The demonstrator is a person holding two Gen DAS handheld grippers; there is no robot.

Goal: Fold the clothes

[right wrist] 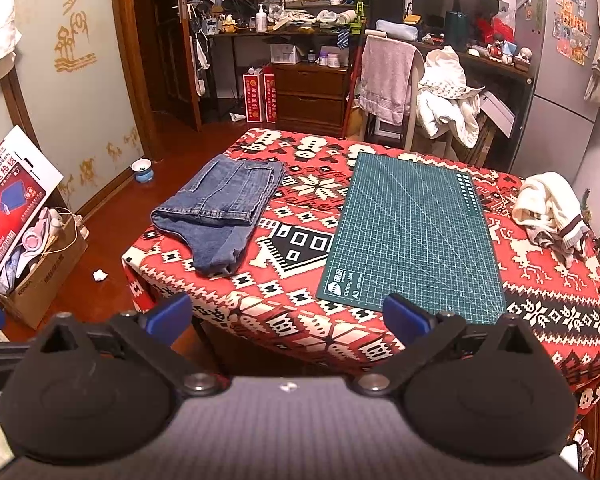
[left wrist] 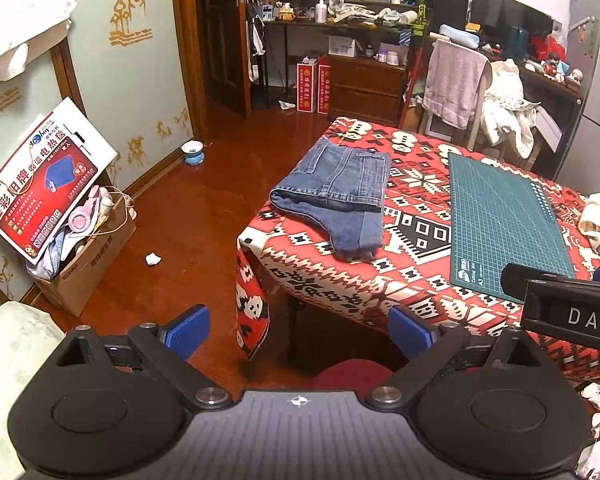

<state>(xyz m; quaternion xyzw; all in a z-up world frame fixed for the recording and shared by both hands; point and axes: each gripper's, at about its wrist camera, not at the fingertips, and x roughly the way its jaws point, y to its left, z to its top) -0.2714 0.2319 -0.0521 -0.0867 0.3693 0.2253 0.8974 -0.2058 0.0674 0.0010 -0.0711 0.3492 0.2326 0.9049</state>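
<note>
Lived-in home room: fridge [right wrist: 556, 80], cluttered shelves [right wrist: 300, 8], pet bowl [right wrist: 142, 169].

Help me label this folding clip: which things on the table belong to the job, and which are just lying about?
Job: folded jeans; crumpled white garment; left gripper and right gripper, both open and empty.

Lying about: green cutting mat; patterned tablecloth.

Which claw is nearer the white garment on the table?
Right. The right claw hangs open off the table's near edge, the white garment ahead to its right. The left claw sits further left.
</note>
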